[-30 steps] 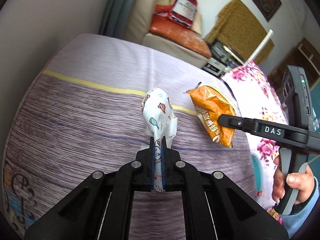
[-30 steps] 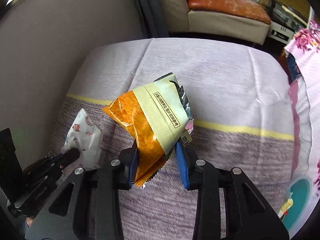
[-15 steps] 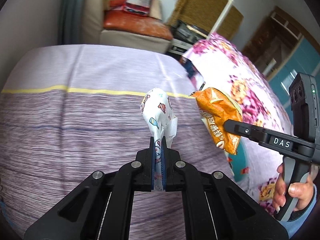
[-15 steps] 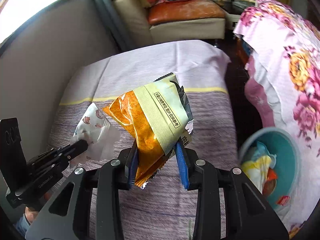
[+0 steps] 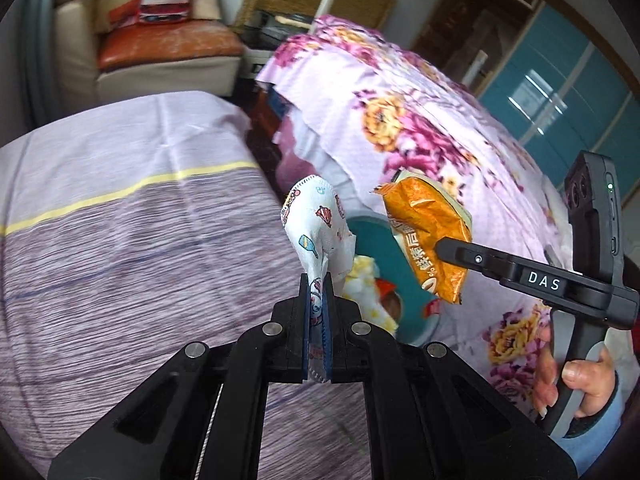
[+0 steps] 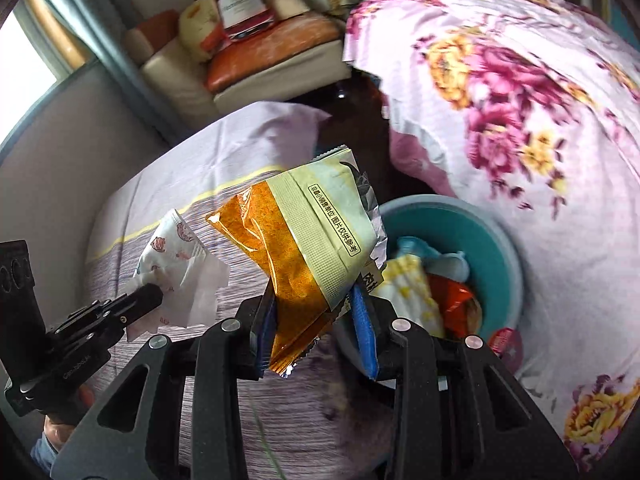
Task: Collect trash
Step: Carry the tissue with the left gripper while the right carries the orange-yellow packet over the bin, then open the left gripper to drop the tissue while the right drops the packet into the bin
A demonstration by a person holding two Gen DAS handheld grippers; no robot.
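Observation:
My left gripper [image 5: 317, 292] is shut on a crumpled white wrapper with cartoon prints [image 5: 318, 224], held upright above the purple bedspread's edge. In the right wrist view that same wrapper [image 6: 172, 264] hangs at the left from the left gripper [image 6: 150, 296]. My right gripper [image 6: 316, 312] is shut on an orange and cream snack bag [image 6: 304, 240], held in the air beside a teal bin [image 6: 496, 240]. The left wrist view shows the snack bag [image 5: 428, 236] pinched in the right gripper [image 5: 440, 246], over the teal bin [image 5: 380, 248], which has trash in it.
A purple striped bed [image 5: 120, 240] fills the left, a floral-covered bed [image 5: 420, 128] the right, with the bin in the narrow gap between. A sofa with an orange cushion [image 5: 168, 44] stands at the back. A hand [image 5: 576, 376] grips the right tool.
Both grippers have swung to the right across the purple bed with their trash. The floral bed and the teal bin have come into view under them.

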